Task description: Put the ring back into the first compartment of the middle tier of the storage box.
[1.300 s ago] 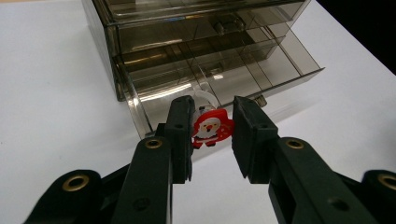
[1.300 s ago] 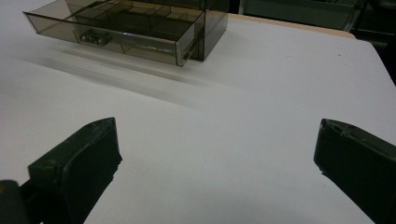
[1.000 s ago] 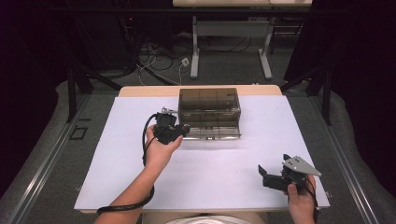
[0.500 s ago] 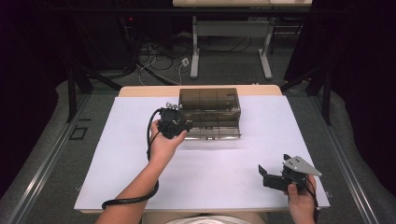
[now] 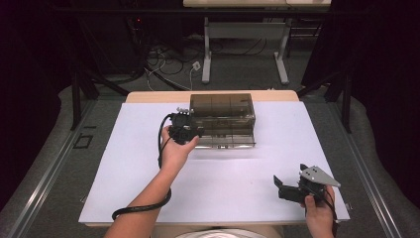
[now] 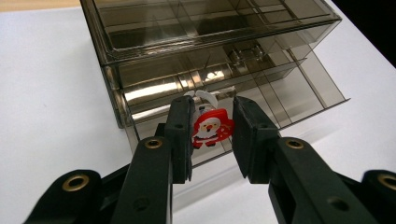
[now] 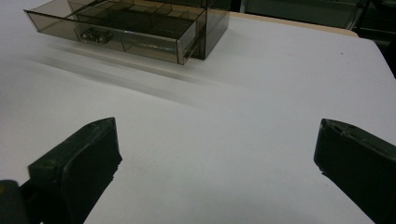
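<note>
With your left gripper clamped on the Santa charm over the organizer's open bottom drawer, you're mid-placement; lower it into a compartment, then release. Right gripper gapes idle.

Your left gripper has its jaws clamped on a small Santa figure, held just above the open bottom drawer of the smoky plastic organizer on the white surface.
</note>
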`<state>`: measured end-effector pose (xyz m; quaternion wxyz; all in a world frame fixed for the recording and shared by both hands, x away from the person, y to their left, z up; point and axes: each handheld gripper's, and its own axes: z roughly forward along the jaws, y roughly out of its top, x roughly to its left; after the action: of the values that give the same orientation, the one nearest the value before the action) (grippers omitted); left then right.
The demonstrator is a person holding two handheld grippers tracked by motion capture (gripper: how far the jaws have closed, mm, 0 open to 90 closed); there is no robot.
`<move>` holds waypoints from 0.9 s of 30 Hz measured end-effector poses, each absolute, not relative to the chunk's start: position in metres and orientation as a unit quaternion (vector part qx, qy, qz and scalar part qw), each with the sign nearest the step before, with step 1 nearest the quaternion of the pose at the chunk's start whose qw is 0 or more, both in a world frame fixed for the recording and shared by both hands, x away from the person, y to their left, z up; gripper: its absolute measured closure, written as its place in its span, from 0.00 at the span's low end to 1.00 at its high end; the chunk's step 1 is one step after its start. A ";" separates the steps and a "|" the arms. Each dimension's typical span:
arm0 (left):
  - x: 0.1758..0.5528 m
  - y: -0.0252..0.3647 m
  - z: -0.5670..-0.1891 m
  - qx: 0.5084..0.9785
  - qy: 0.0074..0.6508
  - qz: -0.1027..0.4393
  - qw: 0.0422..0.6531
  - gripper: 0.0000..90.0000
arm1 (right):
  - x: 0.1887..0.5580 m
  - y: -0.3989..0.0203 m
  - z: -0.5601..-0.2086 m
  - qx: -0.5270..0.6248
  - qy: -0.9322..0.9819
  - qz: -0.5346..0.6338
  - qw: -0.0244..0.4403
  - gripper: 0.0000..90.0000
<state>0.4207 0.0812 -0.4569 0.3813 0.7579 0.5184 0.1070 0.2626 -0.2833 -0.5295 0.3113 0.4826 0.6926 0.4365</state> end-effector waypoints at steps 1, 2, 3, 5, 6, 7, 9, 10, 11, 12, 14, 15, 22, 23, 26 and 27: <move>0.421 0.081 -0.458 0.756 0.520 0.103 0.382 0.76 | 0.263 -0.283 -0.530 0.483 0.692 0.437 0.309 0.00; 0.422 0.081 -0.458 0.758 0.520 0.104 0.381 0.76 | 0.263 -0.283 -0.530 0.481 0.694 0.437 0.311 0.00; 0.422 0.081 -0.458 0.758 0.520 0.104 0.381 0.76 | 0.263 -0.283 -0.530 0.479 0.695 0.436 0.312 0.00; 0.424 0.081 -0.460 0.757 0.522 0.104 0.380 0.76 | 0.263 -0.283 -0.530 0.479 0.695 0.438 0.309 0.00; 0.425 0.081 -0.462 0.757 0.524 0.104 0.378 0.76 | 0.263 -0.283 -0.530 0.480 0.695 0.436 0.312 0.00; 0.426 0.081 -0.463 0.756 0.524 0.102 0.379 0.76 | 0.263 -0.283 -0.530 0.480 0.694 0.436 0.311 0.00; 0.427 0.081 -0.465 0.756 0.525 0.102 0.377 0.76 | 0.263 -0.283 -0.530 0.480 0.695 0.438 0.309 0.00; 0.427 0.082 -0.466 0.758 0.525 0.100 0.375 0.76 | 0.264 -0.283 -0.531 0.480 0.692 0.439 0.311 0.00; 0.427 0.082 -0.466 0.758 0.525 0.100 0.375 0.76 | 0.264 -0.283 -0.531 0.483 0.692 0.438 0.309 0.00; 0.428 0.081 -0.468 0.756 0.527 0.099 0.376 0.76 | 0.264 -0.283 -0.531 0.485 0.692 0.437 0.308 0.00; 0.429 0.082 -0.470 0.754 0.529 0.097 0.376 0.76 | 0.264 -0.283 -0.531 0.483 0.695 0.434 0.308 0.00; 0.430 0.082 -0.471 0.753 0.531 0.097 0.377 0.76 | 0.264 -0.283 -0.531 0.483 0.695 0.434 0.308 0.00; 0.434 0.082 -0.479 0.747 0.540 0.088 0.377 0.76 | 0.264 -0.283 -0.532 0.484 0.695 0.434 0.307 0.00; 0.434 0.083 -0.480 0.750 0.539 0.086 0.375 0.76 | 0.264 -0.283 -0.532 0.484 0.695 0.435 0.306 0.00; 0.435 0.082 -0.484 0.749 0.540 0.087 0.374 0.76 | 0.264 -0.283 -0.532 0.483 0.696 0.434 0.307 0.00; 0.436 0.082 -0.484 0.751 0.539 0.085 0.372 0.76 | 0.264 -0.283 -0.532 0.483 0.695 0.435 0.307 0.00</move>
<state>0.4357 0.0823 -0.4842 0.3723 0.7505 0.5393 0.0850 0.2642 -0.2833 -0.5317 0.3069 0.4831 0.6954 0.4345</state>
